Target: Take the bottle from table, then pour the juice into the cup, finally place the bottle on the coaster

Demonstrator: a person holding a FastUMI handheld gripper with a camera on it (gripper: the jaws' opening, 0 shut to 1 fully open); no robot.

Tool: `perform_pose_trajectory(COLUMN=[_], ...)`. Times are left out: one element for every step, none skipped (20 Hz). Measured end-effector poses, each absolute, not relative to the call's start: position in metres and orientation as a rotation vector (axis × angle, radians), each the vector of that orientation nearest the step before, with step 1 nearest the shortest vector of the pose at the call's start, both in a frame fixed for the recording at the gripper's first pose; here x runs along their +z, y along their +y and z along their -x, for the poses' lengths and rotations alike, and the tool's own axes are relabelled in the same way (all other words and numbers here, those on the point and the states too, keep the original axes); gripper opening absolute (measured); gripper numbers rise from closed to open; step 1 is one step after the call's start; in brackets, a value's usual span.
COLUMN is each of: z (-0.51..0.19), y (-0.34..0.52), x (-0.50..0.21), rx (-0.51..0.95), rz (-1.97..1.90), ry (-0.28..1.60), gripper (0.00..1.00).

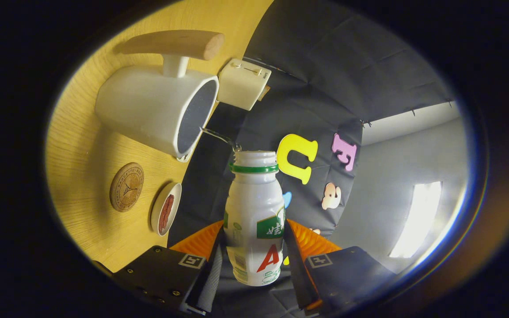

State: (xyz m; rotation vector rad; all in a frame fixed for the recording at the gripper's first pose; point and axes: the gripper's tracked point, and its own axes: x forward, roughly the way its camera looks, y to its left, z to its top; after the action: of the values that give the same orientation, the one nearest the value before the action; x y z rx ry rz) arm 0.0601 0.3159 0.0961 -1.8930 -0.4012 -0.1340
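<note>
My tool (254, 260) is clamped on the small white plastic bottle with a green neck ring and green-and-red label (254, 221), both fingers pressing its sides, so the bottle sits squarely between them with its open mouth pointing away from me. The whole view is rolled over, so the light wooden tabletop (77, 150) stands like a wall on one side of the bottle. A thin thread of liquid (219, 137) runs from the bottle's mouth to the rim of the white ceramic cup with a pale wooden handle (148, 110), just beyond the fingers. Nearer to me on the tabletop, beside the bottle, sit a round brown cork coaster with a stamped emblem (127, 187) and a small white dish holding something dark red (165, 208), close together but apart. Past the cup rests a cream-coloured boxy device (242, 84).
</note>
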Motion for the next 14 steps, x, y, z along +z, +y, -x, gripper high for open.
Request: perform_pose_trajectory(z=[-0.0605,-0.0614,-0.0605,-0.0598,-0.0596,-0.0598,-0.0593,-0.0591,-0.059,-0.0582,-0.0569,-0.0563,-0.0556,-0.0568], y=[0.3158,0.3158,0.3157,0.316,0.3159,0.3163,0.3171,0.3172,0.3173,0.3176,0.3186,0.3188,0.3196,0.3209], x=[0.0956,0.0949,0.0946,0.0932,0.0931,0.0931,0.0925,0.092,0.091,0.09,0.0888,0.0881,0.0866,0.088], rx=[-0.134,-0.134,-0.134,-0.135,-0.137,-0.139,-0.141,-0.142,-0.143,-0.143,-0.144,-0.143,-0.141,-0.139], rz=[1.896,1.9,1.906,1.913,1.921,1.93,1.939,1.95,1.963,1.977,1.99,1.999,2.005,2.011], ry=[-0.401,-0.402,-0.404,-0.407,-0.41,-0.415,-0.421,-0.428,-0.434,-0.44,-0.447,-0.451,-0.456,-0.462], gripper=[0.69,0.69,0.69,0.69,0.69,0.69,0.68,0.68,0.69,0.69,0.69,0.69,0.68,0.69])
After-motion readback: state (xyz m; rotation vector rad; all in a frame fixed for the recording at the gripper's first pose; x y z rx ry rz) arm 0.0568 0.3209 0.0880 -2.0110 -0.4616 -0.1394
